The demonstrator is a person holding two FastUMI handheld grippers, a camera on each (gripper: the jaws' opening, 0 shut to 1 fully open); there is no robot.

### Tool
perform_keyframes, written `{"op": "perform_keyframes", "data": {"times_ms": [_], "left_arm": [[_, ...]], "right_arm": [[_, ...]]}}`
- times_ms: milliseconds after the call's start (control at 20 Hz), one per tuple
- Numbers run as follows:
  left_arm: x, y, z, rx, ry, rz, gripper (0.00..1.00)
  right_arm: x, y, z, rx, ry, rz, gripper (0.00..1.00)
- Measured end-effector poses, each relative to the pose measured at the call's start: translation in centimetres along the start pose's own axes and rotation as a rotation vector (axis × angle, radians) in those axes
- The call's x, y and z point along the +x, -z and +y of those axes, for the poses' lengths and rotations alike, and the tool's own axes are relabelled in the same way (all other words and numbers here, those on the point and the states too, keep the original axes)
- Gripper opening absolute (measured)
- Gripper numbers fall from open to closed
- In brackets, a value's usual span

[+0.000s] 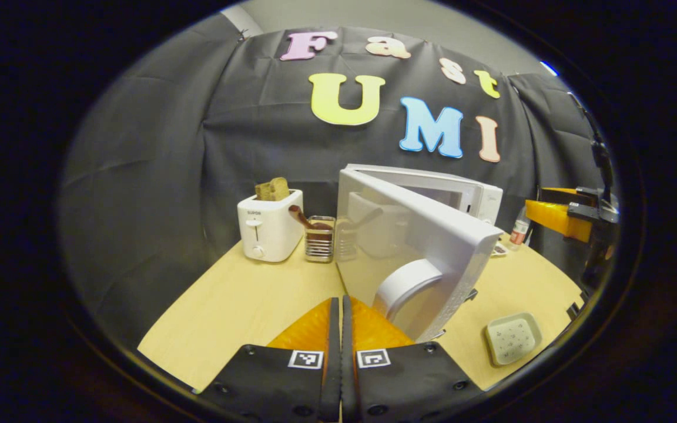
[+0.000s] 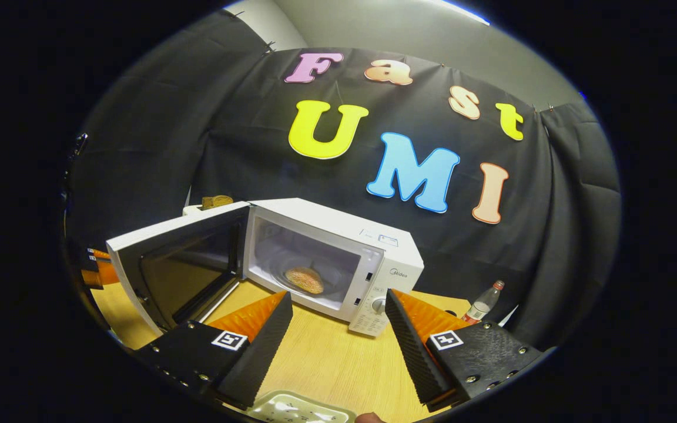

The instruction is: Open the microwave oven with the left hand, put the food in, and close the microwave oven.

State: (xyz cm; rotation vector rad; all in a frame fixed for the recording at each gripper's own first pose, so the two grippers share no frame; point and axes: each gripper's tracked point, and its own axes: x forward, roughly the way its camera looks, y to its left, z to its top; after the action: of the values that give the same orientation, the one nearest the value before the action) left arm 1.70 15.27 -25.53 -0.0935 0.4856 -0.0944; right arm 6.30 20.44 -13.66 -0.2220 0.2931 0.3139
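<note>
Nearby, toaster (image 1: pixel 270 226) and utensil holder (image 1: pixel 319 238) beside open microwave door (image 1: pixel 415 247); left fingers (image 1: pixel 315 329) together, right fingers (image 2: pixel 256 343) apart

The microwave door (image 2: pixel 174 267) stands swung wide and the cavity mouth (image 2: pixel 309 270) gapes open, with the food (image 2: pixel 304 280) sitting on the cavity floor and free space above it. In the right gripper view, bare counter (image 2: pixel 327 352) runs from the spread fingers of the right tool (image 2: pixel 338 346) straight up to that opening, with a small tray (image 2: pixel 300 409) at the near edge. In the left gripper view the door's outer face (image 1: pixel 415 258) blocks the way just ahead of the left tool (image 1: pixel 340 335), while open counter lies to its left, up to the toaster (image 1: pixel 269 226) and utensil holder (image 1: pixel 319 238).
</note>
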Motion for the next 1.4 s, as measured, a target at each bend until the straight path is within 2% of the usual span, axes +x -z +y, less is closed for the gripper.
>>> {"op": "perform_keyframes", "data": {"times_ms": [250, 650, 1400], "left_arm": [[1.6, -1.1, -3.8, 0.031, 0.067, -0.008, 0.08], [4.7, -3.8, -9.7, 0.08, 0.162, -0.029, 0.07], [12.4, -7.5, -20.4, 0.132, 0.281, -0.052, 0.07]], "right_arm": [[-0.9, 0.0, -0.8, 0.007, -0.002, -0.007, 0.97], [-1.3, 1.4, -5.1, 0.066, 0.058, 0.017, 0.97], [-2.9, 3.0, -11.6, 0.118, 0.119, 0.018, 0.97]]}}
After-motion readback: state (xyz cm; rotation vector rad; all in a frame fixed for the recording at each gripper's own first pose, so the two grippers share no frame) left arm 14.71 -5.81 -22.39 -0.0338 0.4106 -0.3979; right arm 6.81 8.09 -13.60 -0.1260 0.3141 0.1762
